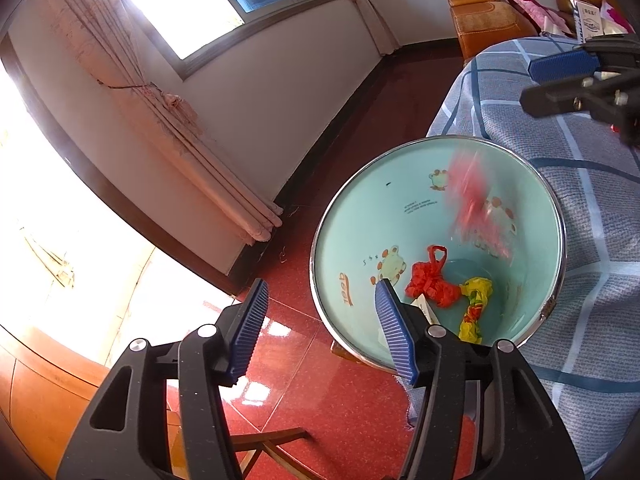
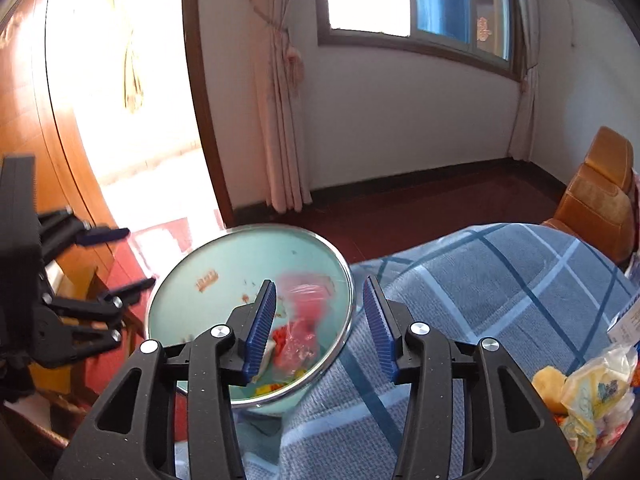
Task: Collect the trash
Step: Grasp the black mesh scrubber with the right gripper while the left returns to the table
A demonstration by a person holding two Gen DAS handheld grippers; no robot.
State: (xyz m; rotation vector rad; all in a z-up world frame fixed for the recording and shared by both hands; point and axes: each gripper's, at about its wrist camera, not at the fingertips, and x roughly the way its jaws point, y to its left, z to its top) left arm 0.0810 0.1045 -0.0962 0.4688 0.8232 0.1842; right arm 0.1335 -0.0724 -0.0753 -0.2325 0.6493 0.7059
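The bed (image 2: pixel 500 280), under its blue checked cover, filled the right of both views, and the pale green bin (image 1: pixel 360 216) stood on the red floor (image 1: pixel 304 392) hard against its edge. More litter, a heap of crinkled wrappers (image 2: pixel 588 392), lay on the cover at the lower right of the right wrist view, well apart from the bin.

The right tongs (image 2: pixel 320 320) hung over the seam between bin rim and bed, jaws apart with nothing between them. A blurred red wrapper (image 1: pixel 476 208) showed in mid-air inside the bin's mouth, apparently falling, so the step in hand looked like a drop. To do it well, the release needed to sit over the open mouth rather than the rim, since light film drifts and could slide down between bin and bed.

The left tongs (image 1: pixel 320 328) were also apart and empty, one pad (image 1: pixel 394 332) just over the near rim. They were well placed to steady the bin if it got nudged.

On the bin's bottom lay a crumpled red bag (image 1: pixel 430 282) and, touching it, a twisted yellow wrapper (image 1: pixel 476 308).
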